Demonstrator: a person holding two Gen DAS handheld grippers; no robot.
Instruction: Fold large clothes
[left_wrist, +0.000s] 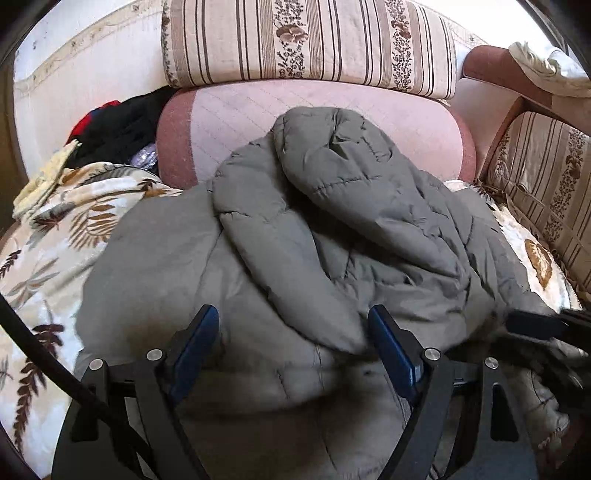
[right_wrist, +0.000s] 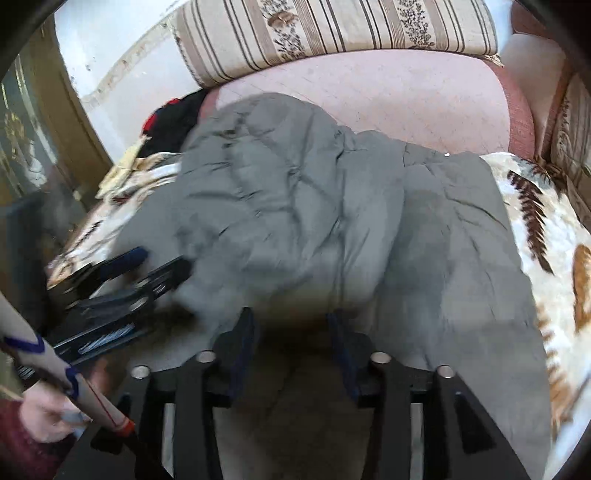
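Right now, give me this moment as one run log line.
task: fold large clothes | item: grey puffer jacket bunched on sofa | left gripper: open, over jacket | right gripper: open, nothing gripped

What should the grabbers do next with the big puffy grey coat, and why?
Probably lower the left gripper and pinch the near edge of the puffy grey quilted coat. Both it and the right gripper stand open with nothing pinched, and the coat lies bunched and rumpled on the leaf-patterned blanket, not yet neatly folded.
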